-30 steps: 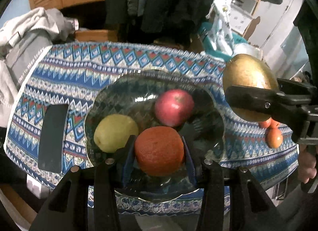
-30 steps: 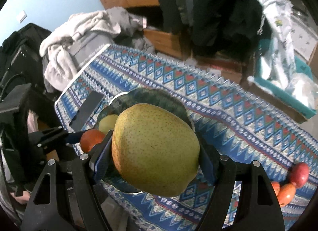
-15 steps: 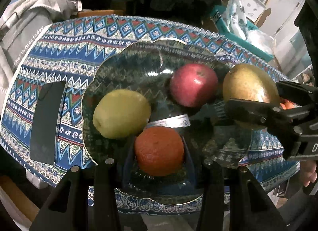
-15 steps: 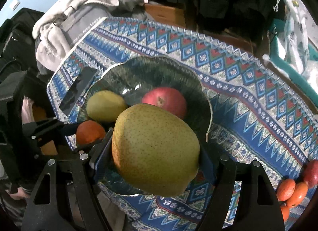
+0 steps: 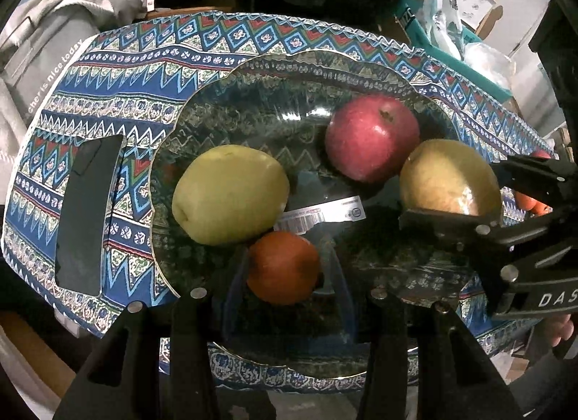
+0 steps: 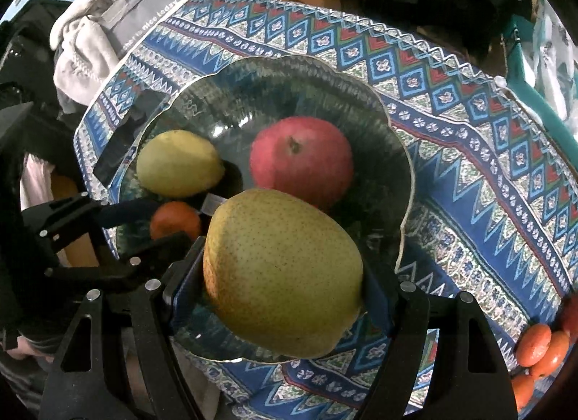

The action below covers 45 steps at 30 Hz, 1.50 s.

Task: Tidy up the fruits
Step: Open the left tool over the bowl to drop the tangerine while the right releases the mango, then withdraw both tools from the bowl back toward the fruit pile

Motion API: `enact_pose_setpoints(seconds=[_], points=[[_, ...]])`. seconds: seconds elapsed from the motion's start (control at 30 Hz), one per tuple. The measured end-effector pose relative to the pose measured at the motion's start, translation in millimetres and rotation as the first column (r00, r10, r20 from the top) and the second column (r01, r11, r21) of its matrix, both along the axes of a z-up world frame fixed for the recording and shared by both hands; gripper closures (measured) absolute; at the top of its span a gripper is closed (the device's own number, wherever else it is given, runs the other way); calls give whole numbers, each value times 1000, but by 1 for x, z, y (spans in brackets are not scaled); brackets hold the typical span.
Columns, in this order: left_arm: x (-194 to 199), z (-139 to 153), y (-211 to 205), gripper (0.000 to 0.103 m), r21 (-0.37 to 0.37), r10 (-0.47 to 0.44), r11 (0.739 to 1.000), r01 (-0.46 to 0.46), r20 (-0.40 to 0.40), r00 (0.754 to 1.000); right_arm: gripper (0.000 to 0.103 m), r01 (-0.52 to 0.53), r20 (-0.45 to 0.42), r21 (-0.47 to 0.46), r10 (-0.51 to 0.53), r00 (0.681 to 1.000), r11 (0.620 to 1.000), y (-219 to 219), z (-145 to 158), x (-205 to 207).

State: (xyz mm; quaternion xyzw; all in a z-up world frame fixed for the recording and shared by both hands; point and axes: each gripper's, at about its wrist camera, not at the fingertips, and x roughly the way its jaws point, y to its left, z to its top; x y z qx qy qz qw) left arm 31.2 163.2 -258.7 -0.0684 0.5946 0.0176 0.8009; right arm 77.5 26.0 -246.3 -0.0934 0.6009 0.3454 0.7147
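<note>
Both tongs have sunk toward the glass bowl [image 5: 202, 102], fruit still clamped.

The glass bowl [image 5: 202, 102] is crowded along its near side: a green apple [image 5: 231, 194] at the left, a red apple [image 5: 372, 138] toward the far right, an orange [image 5: 283, 267] near the front rim, and a speckled pear [image 6: 281, 271] at the right. Bare glass remains only along the bowl's far-left curve. On the table [image 5: 119, 94], a black phone [image 5: 86, 214] blocks the left edge, small oranges [image 6: 538, 347] cluster at the near right corner, and the far edge's patterned cloth lies open
</note>
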Motion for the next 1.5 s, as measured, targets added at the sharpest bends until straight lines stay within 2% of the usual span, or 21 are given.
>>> enact_pose_setpoints(seconds=[0.13,0.23,0.37,0.57,0.67,1.07,1.23,1.5], points=[[0,-2,3,56,1,5,1000,-5,-10,1000,28,-18,4,-17,18,1000,1000,4,-4,-3],[-1,-2,2,53,5,6,1000,-6,-14,1000,27,8,-31,42,-7,999,999,0,1,1],[-1,1,1,52,12,2,1000,-2,-14,1000,26,21,-11,20,-20,1000,1000,-2,3,2],[-3,13,-6,41,7,-15,1000,15,19,1000,27,59,-13,37,-58,998,998,-14,8,7],[-2,20,-11,41,13,-28,1000,28,38,999,27,71,-10,54,-70,997,996,-19,15,7],[4,48,-28,40,8,-61,998,61,94,994,27,131,113,88,-141,984,987,-49,66,7],[4,66,-40,37,0,-85,996,86,135,987,27,177,168,85,-189,967,981,-70,87,5],[4,89,-68,36,-8,-128,991,132,184,975,27,256,209,107,-274,939,961,-111,112,4]])
